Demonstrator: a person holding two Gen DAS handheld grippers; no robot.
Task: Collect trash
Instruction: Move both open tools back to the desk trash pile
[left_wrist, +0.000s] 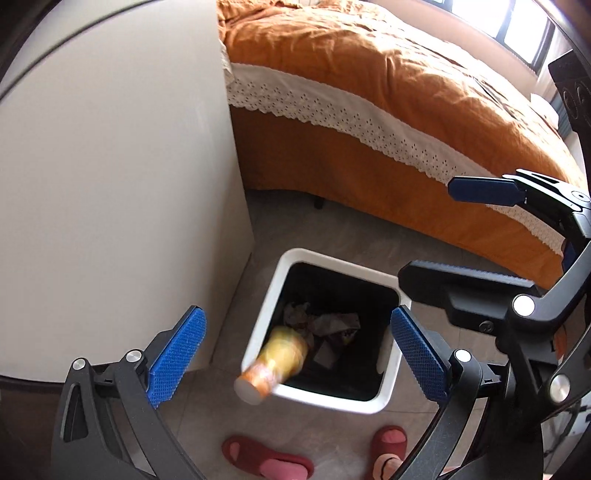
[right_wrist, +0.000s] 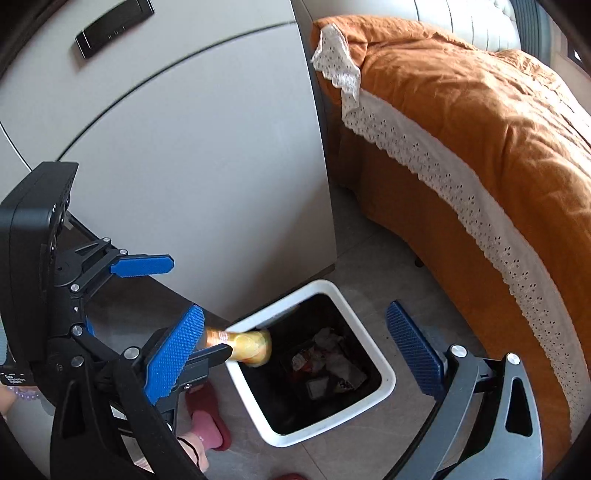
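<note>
A bed (left_wrist: 388, 85) with an orange cover and a white lace border is seen on the right, with a pale cabinet (left_wrist: 110, 184) beside it. On the tiled floor (left_wrist: 332, 236), between the two, a white bin (left_wrist: 384, 369) with a dark inside is stood; crumpled wrappers (left_wrist: 325, 325) are seen at its bottom. A yellow bottle (left_wrist: 273, 362), blurred and tilted, is caught over the bin's rim, base inward, touched by neither tool. The left tool (left_wrist: 299, 354) is spread wide and nothing is held. The right tool (right_wrist: 295, 347) is likewise spread wide and empty. Red slippers (left_wrist: 266, 461) are seen below the bin.
</note>
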